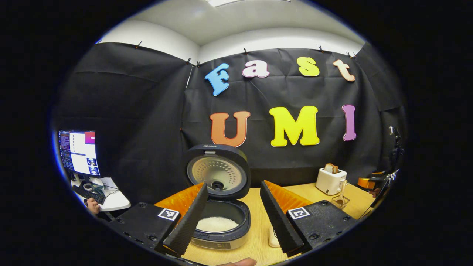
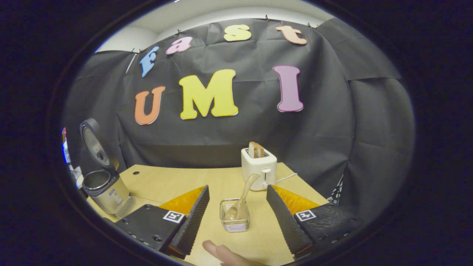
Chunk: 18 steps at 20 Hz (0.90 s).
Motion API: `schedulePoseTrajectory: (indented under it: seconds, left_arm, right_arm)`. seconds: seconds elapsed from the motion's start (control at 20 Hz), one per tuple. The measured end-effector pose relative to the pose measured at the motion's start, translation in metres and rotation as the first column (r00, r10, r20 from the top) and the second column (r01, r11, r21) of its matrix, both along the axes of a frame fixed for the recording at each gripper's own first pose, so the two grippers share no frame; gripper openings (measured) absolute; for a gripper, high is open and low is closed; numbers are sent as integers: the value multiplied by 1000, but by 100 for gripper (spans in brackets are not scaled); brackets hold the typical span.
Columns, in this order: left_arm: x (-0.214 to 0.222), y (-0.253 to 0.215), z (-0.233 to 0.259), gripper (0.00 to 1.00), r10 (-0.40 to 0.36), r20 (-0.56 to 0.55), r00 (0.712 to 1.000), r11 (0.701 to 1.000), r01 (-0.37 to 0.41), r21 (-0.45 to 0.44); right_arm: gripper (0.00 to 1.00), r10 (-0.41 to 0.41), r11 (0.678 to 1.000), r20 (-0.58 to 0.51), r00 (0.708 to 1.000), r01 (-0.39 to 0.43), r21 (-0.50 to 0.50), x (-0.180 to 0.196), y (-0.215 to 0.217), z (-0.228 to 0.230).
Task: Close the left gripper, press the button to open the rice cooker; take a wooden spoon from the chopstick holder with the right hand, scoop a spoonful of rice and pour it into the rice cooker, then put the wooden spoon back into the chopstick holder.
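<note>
The rice cooker [image 1: 221,236] stands open just ahead of my left gripper [image 1: 233,186], its lid [image 1: 218,171] upright and white rice [image 1: 217,224] in the pot. My left gripper is open with nothing between its fingers. In the right gripper view the wooden spoon [image 2: 244,195] leans bowl-down in the wire chopstick holder [image 2: 235,221], close in front of my open, empty right gripper [image 2: 237,189]. The cooker [image 2: 105,190] sits far to the left there. The holder [image 1: 340,201] also stands at the right in the left gripper view.
A white toaster [image 2: 258,168] with a bread slice stands just behind the holder on the wooden table [image 2: 177,184]. A small white object [image 1: 273,236] lies beside the cooker. A monitor [image 1: 78,151] and a side desk are at the far left. A fingertip [image 2: 221,254] shows at the bottom edge.
</note>
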<state>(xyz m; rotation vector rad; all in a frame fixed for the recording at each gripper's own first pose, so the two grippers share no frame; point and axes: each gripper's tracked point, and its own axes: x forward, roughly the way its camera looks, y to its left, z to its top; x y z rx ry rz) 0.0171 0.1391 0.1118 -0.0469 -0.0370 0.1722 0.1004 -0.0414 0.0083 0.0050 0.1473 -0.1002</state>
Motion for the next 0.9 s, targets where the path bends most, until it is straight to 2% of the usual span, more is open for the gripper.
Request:
schedulePoseTrajectory:
  seconds: [0.2, 0.3, 0.5, 0.65, 0.7, 0.85, 0.9]
  left_arm:
    - [21, 2, 28, 91, -38, 11, 999, 999, 38, -27]
    - [36, 12, 41, 91, -27, 11, 1000, 999, 27, -18]
    - [67, 28, 58, 91, -21, 34, 999, 999, 22, -32]
    - [98, 47, 68, 91, -7, 76, 997, 998, 11, -57]
    - [110, 53, 71, 91, -1, 88, 996, 998, 6, -62]
    - [147, 86, 78, 92, 43, 129, 991, 999, -38, -37]
    - [160, 96, 81, 92, 68, 150, 986, 997, -64, -32]
  right_arm:
    - [94, 58, 998, 87, 995, -59, 1, -41, 15, 6]
    - [95, 94, 995, 115, 989, -95, 1, -57, 28, 5]
    - [96, 161, 986, 147, 976, -151, -75, -83, 48, -3]
    - [93, 217, 975, 140, 966, -208, -78, -99, 65, -17]
    - [96, 240, 970, 137, 961, -231, -76, -105, 71, -21]
    - [94, 264, 963, 143, 954, -252, -98, -115, 76, -29]
    - [96, 269, 961, 148, 952, -255, -108, -117, 78, -31]
